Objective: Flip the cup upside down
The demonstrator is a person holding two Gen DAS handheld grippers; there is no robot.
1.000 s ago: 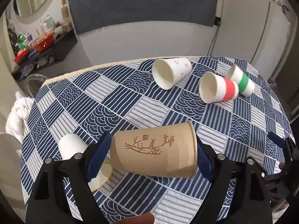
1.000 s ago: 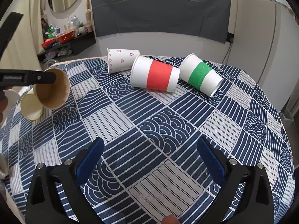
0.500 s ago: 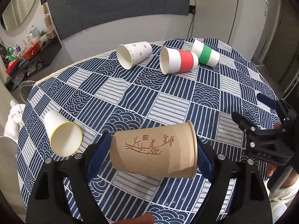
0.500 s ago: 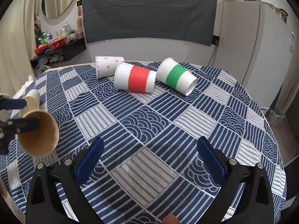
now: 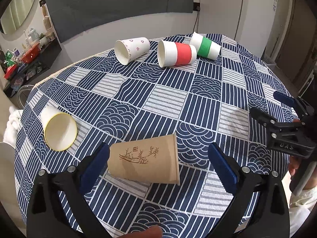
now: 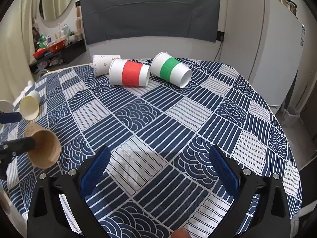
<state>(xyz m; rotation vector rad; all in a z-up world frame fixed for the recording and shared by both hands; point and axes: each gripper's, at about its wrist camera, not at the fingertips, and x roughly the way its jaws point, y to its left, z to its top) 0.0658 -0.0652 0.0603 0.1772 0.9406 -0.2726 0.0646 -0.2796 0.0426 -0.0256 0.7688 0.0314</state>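
Left claw (image 5: 158,160) wide around a sideways tan paper cup (image 5: 143,161) with a brown branch print.

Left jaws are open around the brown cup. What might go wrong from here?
The brown paper cup with branch print is sideways, ungripped between the left gripper's open jaws: it may roll off instead of ending mouth down. The yellow-rimmed white cup close beside it could get knocked.
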